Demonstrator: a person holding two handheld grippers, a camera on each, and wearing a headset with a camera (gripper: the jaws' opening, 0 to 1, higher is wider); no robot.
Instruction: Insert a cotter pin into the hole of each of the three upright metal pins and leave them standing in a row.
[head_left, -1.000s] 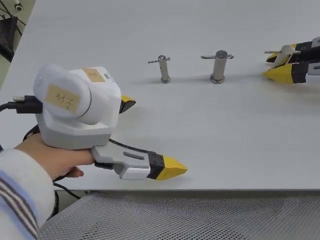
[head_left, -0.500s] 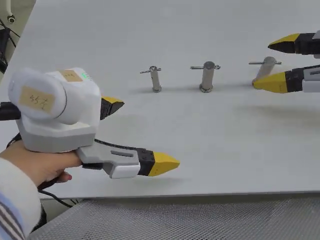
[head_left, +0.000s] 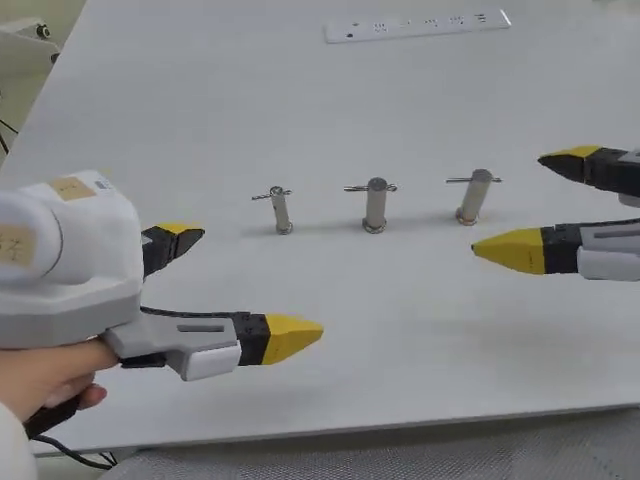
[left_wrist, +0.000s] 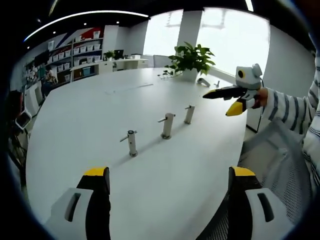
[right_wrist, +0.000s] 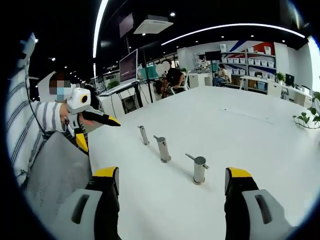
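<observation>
Head view first: what stands on the desk?

— Three upright pins in a row, well apart from one another: the left metal pin, the middle metal pin and the right metal pin. Each has a cotter pin crossing it near the top.

And the tongs?

— The left tongs hover near the front edge, jaws spread wide and holding nothing, short of the left metal pin. The right tongs hover just beside the right metal pin, also spread and empty, not touching it.

Do the gripper views agree?

— Yes. In the left gripper view its own jaws stand apart at the bottom, with the row ahead on the desk and the right tongs past its far end. The right gripper view shows the mirror of that.

Anything else?

— A white power strip lies at the far side.
</observation>
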